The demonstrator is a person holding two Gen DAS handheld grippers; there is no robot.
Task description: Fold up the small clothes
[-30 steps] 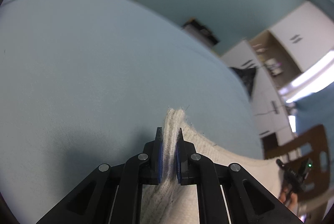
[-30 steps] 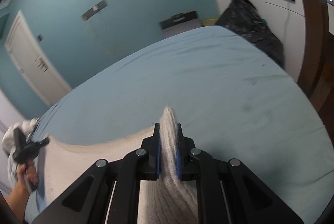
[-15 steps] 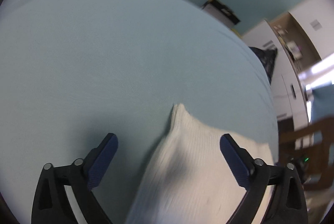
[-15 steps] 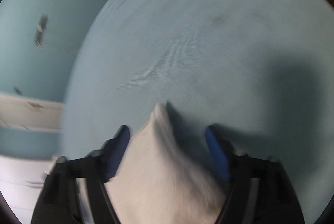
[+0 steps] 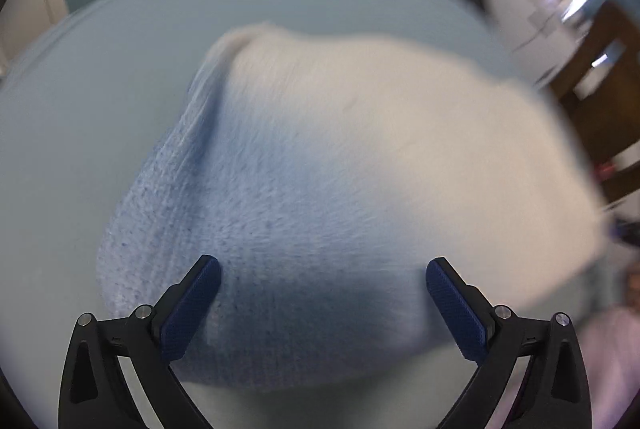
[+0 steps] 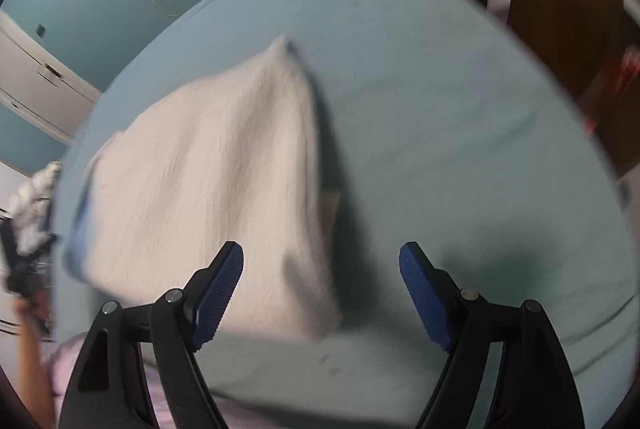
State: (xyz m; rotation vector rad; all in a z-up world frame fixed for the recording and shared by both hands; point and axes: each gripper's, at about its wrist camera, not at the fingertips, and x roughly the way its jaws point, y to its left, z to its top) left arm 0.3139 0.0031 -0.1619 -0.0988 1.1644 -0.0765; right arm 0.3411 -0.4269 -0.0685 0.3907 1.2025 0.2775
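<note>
On the pale blue bed, white knitted garment, blurred. Left hand-held gripper spread wide above its near edge, not touching. Right hand-held gripper likewise parted, jaws having just been opening, nothing pinched.

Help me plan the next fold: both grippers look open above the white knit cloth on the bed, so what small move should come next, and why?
Probably lower the left gripper onto the near edge of the white knit cloth and pinch it. Both it and the right gripper hang open, nothing held, and the cloth lies loose on the blue sheet.
</note>
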